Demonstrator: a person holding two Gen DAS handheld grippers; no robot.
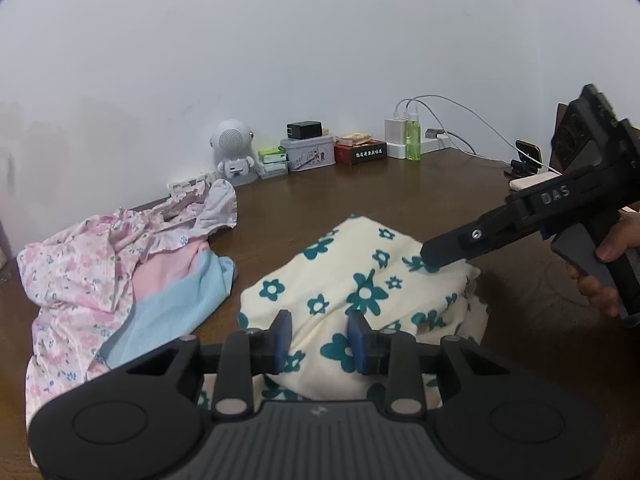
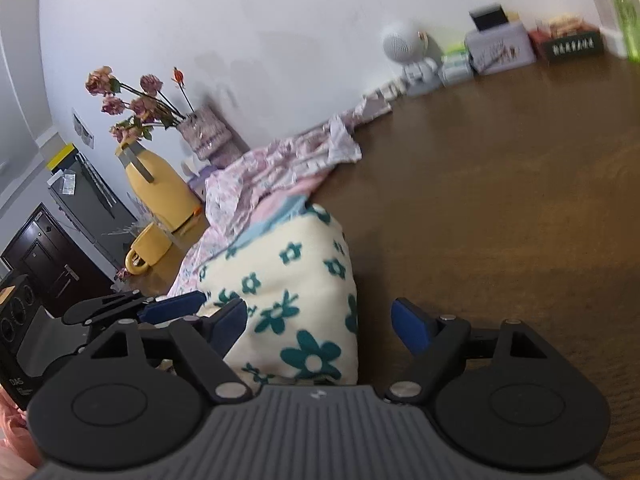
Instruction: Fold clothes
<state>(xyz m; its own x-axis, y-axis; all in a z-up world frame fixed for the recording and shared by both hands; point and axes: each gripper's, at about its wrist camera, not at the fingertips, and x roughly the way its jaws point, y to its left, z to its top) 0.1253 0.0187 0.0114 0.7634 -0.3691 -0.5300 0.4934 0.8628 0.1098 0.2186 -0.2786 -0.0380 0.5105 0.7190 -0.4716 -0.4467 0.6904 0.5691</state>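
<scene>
Cloth [image 1: 360,276], cream with teal flowers, lies folded into a thick bundle on the brown table [image 1: 400,184], where a careless pull risks dragging the top layer and spilling the fold open. The left gripper [image 1: 319,340] hovers at the bundle's near edge, blue pads partly spread with fabric rising between them but not visibly pinched. The right gripper [image 2: 320,328] stands wide open, straddling the bundle's right end, one pad beside the cloth and the other over bare wood. Farther off, a heap of pink clothes [image 1: 100,264] could snag any sweep leftward.
</scene>
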